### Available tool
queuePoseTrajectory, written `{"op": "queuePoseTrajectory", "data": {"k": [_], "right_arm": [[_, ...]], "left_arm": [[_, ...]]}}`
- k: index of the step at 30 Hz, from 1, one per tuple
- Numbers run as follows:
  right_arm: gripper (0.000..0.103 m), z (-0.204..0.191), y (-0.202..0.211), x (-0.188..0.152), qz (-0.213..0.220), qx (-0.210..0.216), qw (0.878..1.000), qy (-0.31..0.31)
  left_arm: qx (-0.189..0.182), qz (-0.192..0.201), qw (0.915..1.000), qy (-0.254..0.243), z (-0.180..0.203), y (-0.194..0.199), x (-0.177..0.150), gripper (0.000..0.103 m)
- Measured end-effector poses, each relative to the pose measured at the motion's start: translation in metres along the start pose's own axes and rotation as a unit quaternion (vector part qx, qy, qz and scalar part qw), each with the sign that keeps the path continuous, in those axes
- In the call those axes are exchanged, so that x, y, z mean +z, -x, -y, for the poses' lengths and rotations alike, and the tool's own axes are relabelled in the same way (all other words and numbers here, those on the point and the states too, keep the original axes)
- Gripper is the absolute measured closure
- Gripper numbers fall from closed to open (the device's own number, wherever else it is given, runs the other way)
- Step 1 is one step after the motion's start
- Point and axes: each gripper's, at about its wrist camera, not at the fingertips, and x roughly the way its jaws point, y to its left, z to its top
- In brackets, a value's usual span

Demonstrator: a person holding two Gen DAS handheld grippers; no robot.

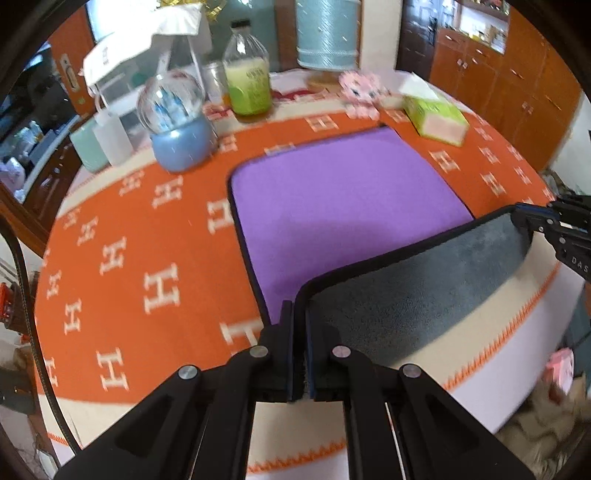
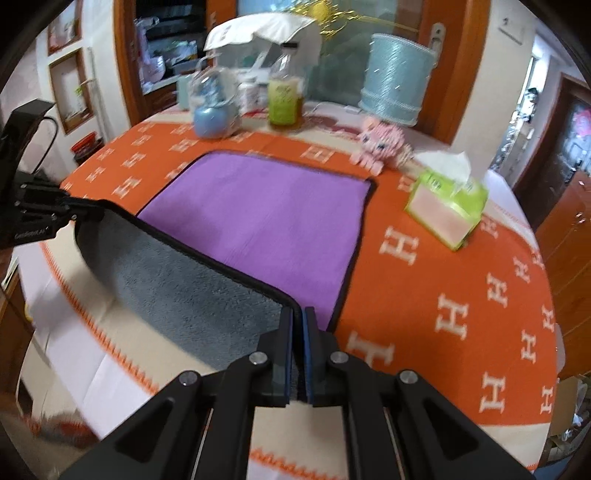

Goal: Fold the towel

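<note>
A towel (image 1: 340, 199) with a purple top, a grey underside and a dark hem lies on the orange table cover. Its near edge is lifted, so the grey side (image 1: 417, 295) faces me. My left gripper (image 1: 300, 321) is shut on the near left corner. My right gripper (image 1: 524, 221) is shut on the near right corner. In the right wrist view the towel (image 2: 266, 218) shows again, with the right gripper (image 2: 298, 325) shut on its corner and the left gripper (image 2: 79, 214) holding the other corner.
At the far edge of the table stand a blue snow globe (image 1: 177, 122), a bottle of green liquid (image 1: 249, 70), a pale blue bin (image 1: 327, 33), a pink toy (image 1: 360, 92) and a green tissue box (image 1: 436, 116). Wooden cabinets (image 1: 517, 85) stand behind the table.
</note>
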Motion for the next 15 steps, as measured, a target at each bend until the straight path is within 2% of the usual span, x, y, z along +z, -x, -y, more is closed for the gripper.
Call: {"op": "queuePoseTrajectory", "data": {"k": [7, 15], "right_arm": [[0.098, 0.013, -0.022, 0.041, 0.02, -0.031, 0.999, -0.023], [0.098, 0.022, -0.047, 0.078, 0.025, -0.054, 0.997, -0.044]], "left_arm": [[0.045, 0.034, 0.9984, 0.008, -0.008, -0.015, 0.041, 0.1], [0.072, 0.052, 0.9952, 0.039, -0.024, -0.035, 0.079, 0.1]]}}
